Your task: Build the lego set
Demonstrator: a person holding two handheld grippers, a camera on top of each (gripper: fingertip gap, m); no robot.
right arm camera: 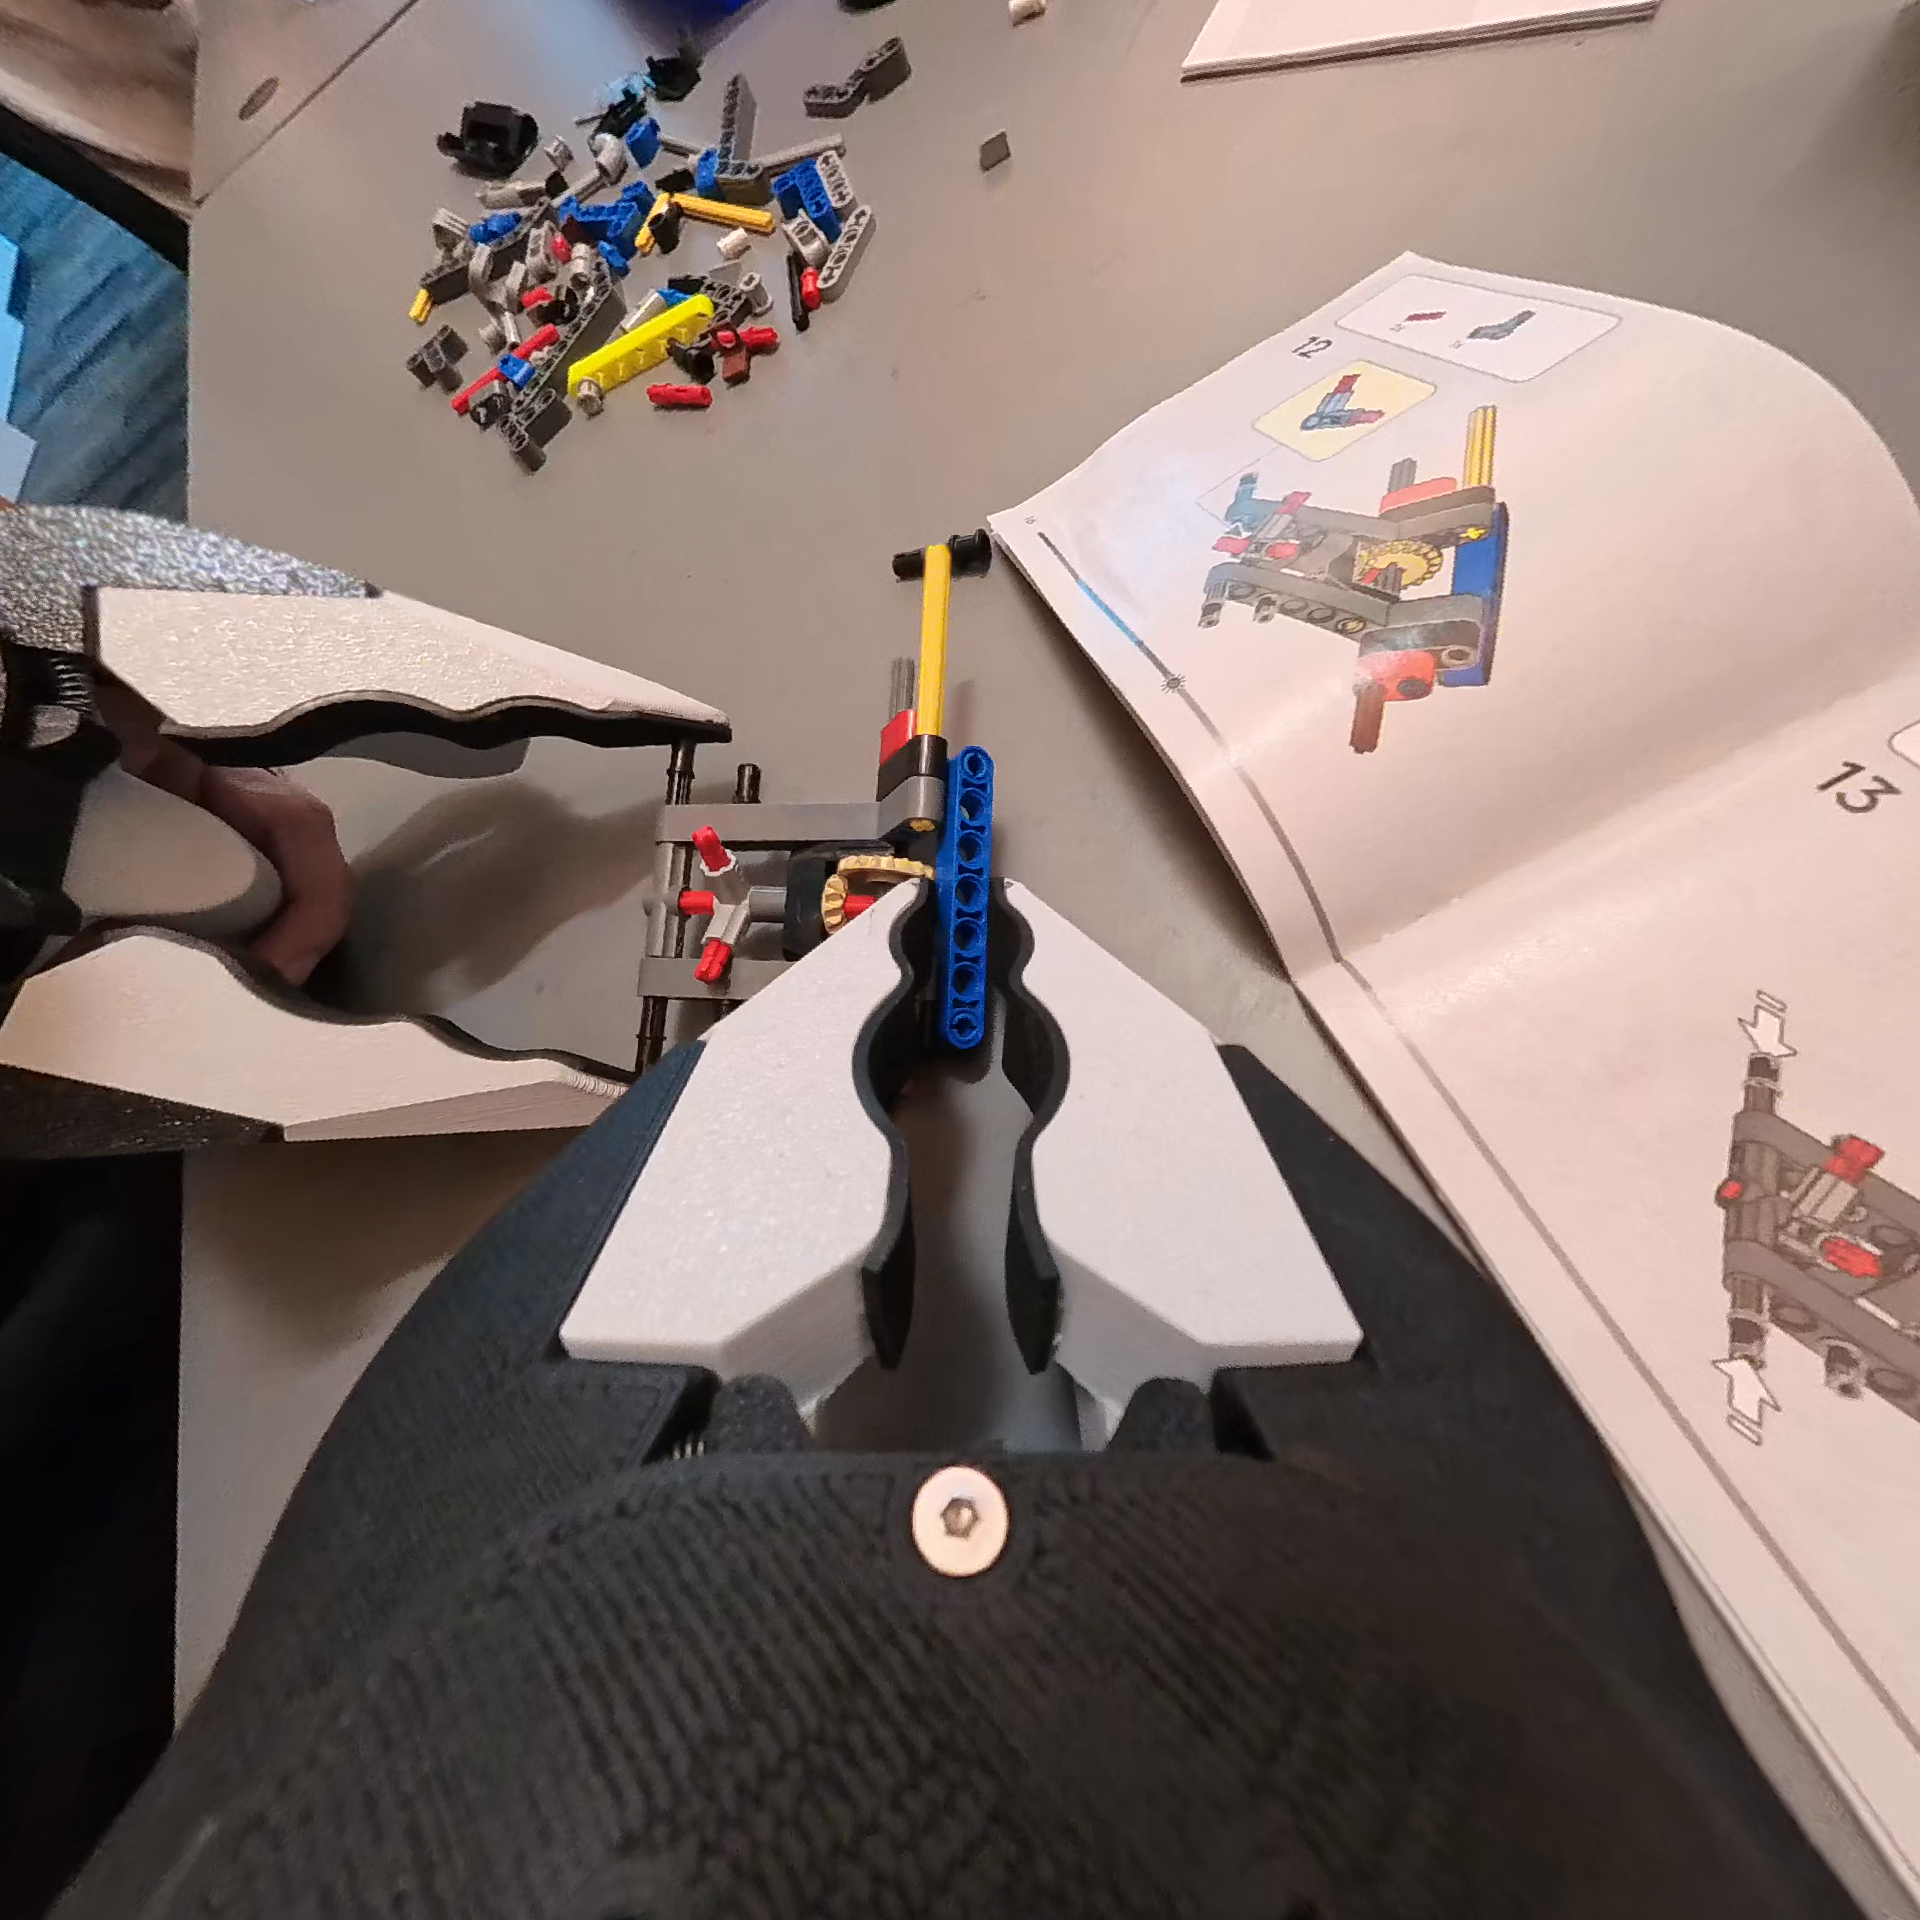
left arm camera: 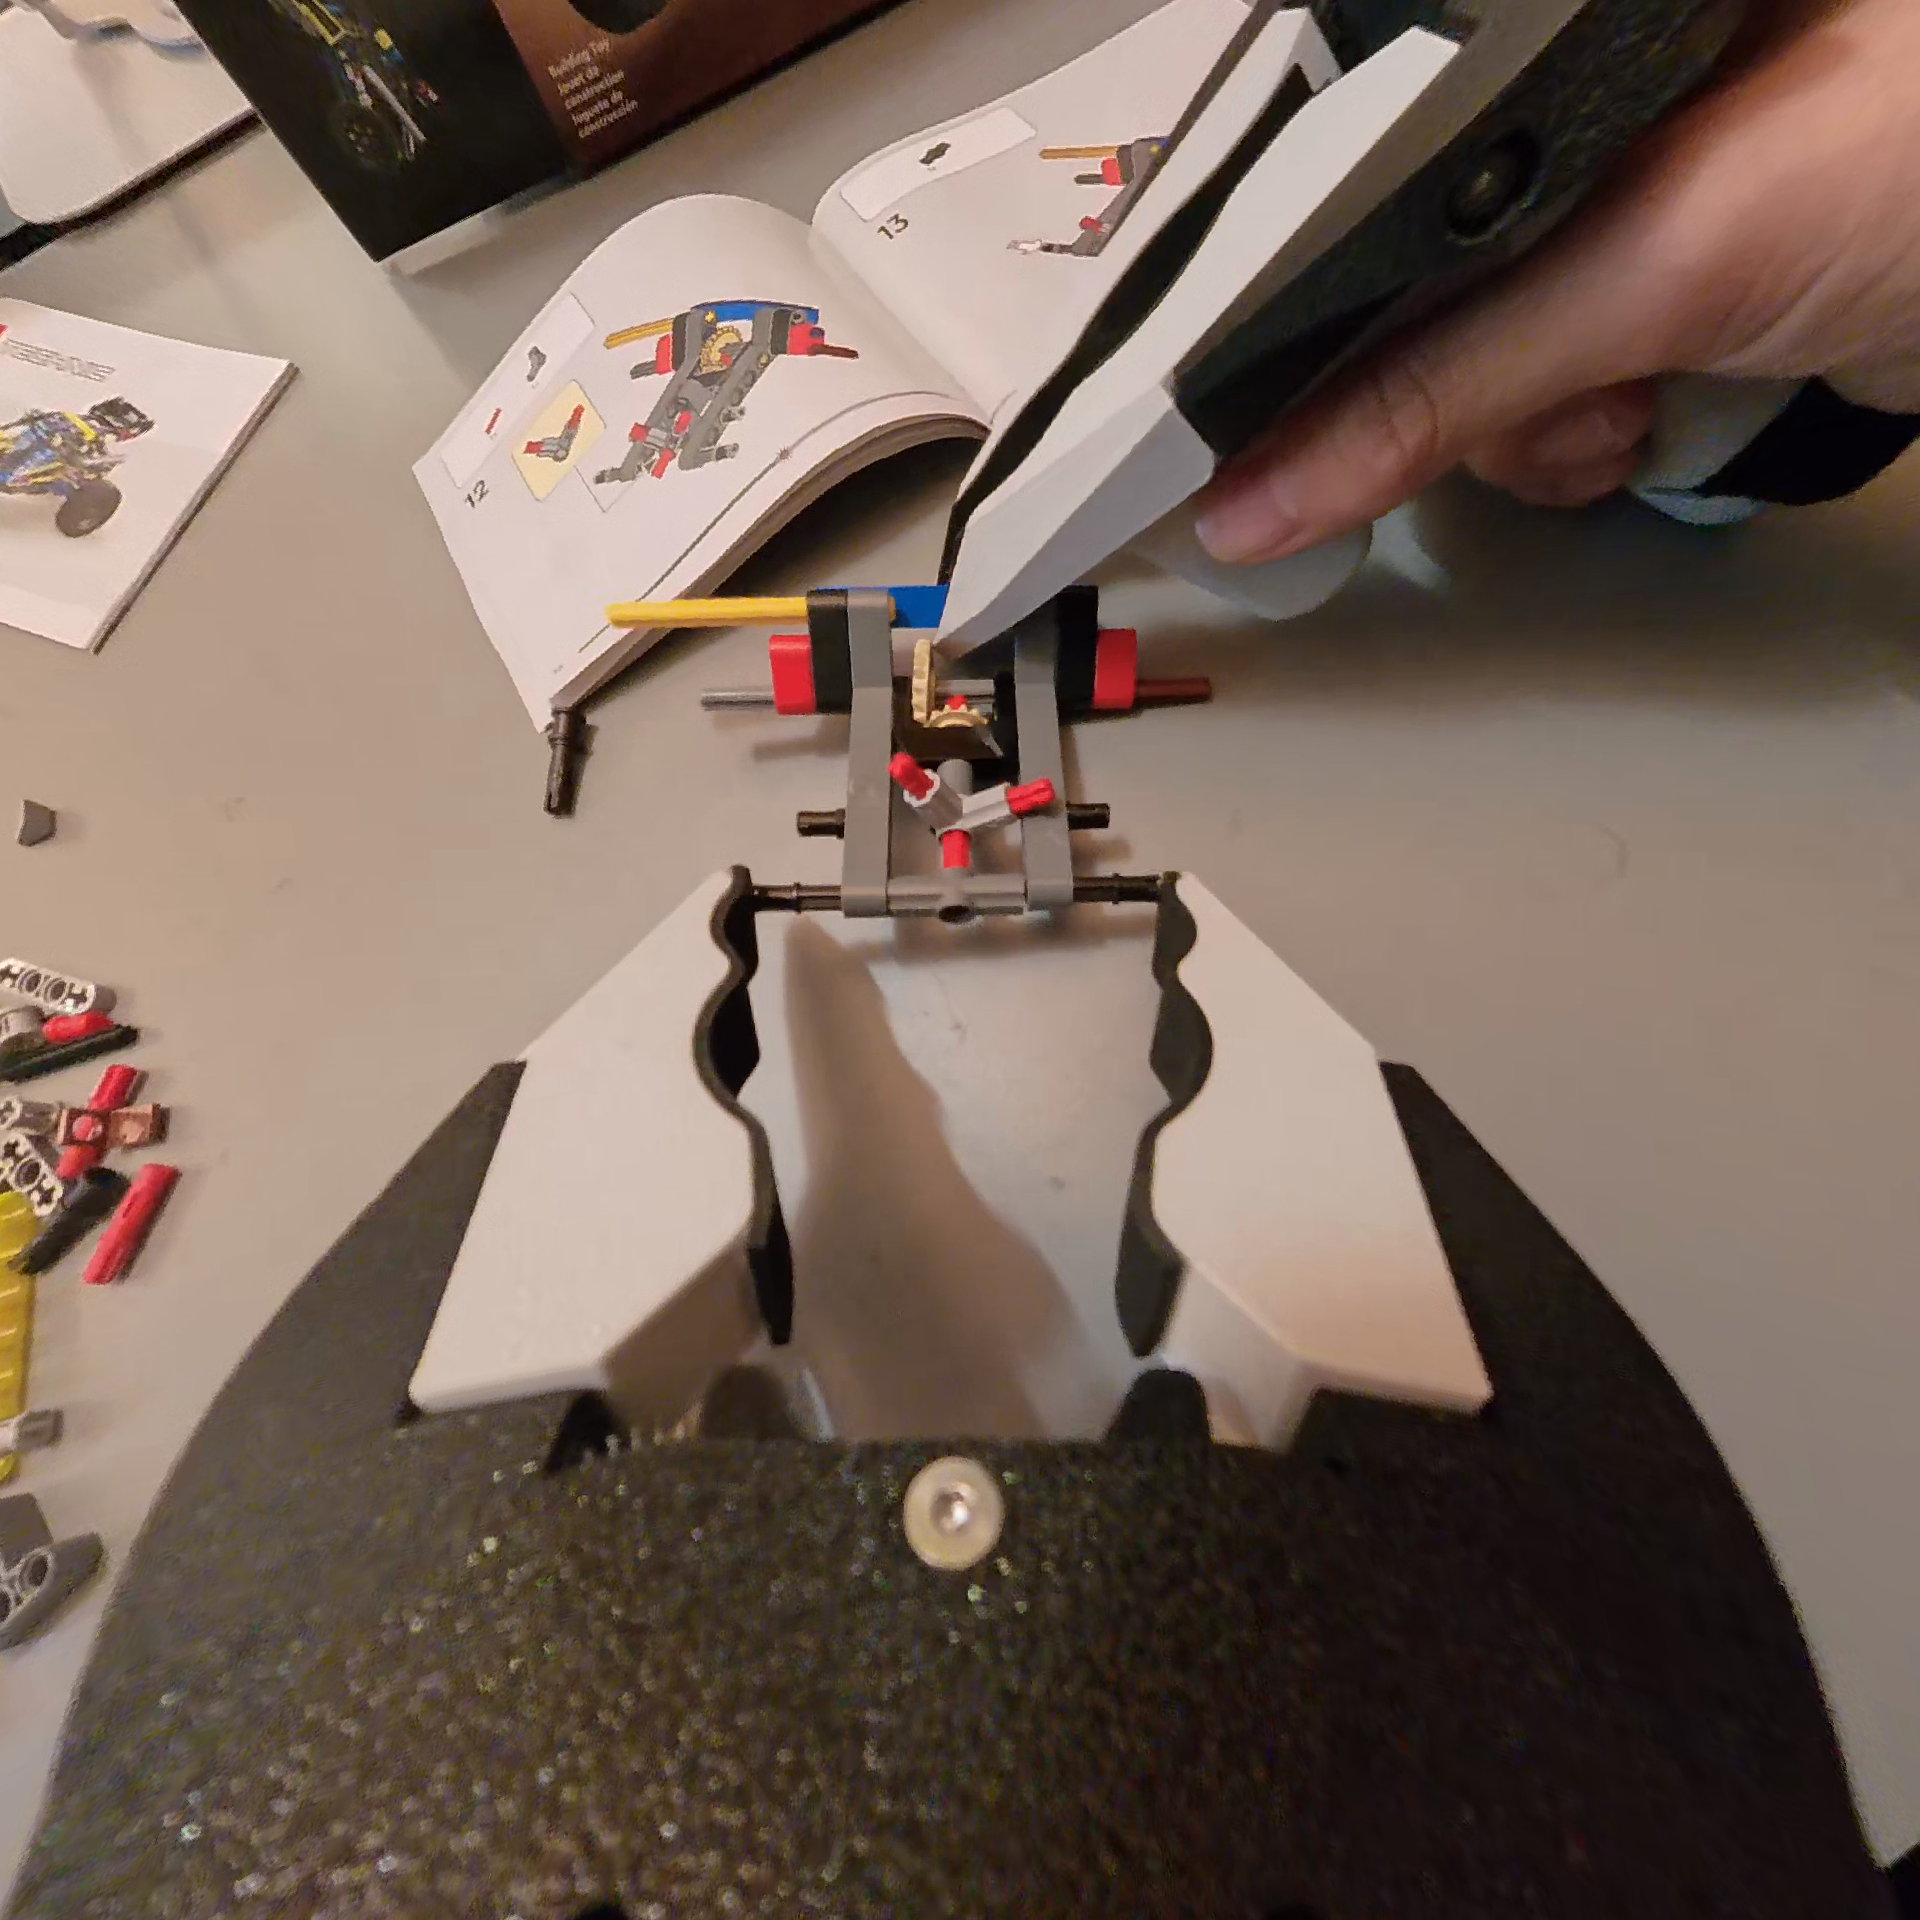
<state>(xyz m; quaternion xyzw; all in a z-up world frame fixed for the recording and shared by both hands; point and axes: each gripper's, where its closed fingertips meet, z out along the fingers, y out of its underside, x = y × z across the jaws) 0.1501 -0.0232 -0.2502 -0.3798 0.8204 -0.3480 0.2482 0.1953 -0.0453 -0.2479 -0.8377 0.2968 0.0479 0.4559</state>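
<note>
Grey plastic frame [left arm camera: 951,800] lies on the table [left arm camera: 1455,935], partly built with a gear, red pins, yellow rod and blue beam [right arm camera: 966,894]; the loose parts [right arm camera: 644,260] and open booklet [right arm camera: 1507,727] suggest most steps remain. The left gripper [left arm camera: 956,888] is spread wide, its fingers touching the black pins at the frame's near end. The right gripper [right arm camera: 961,904] is narrowed around the blue beam; whether it clamps I cannot tell.
</note>
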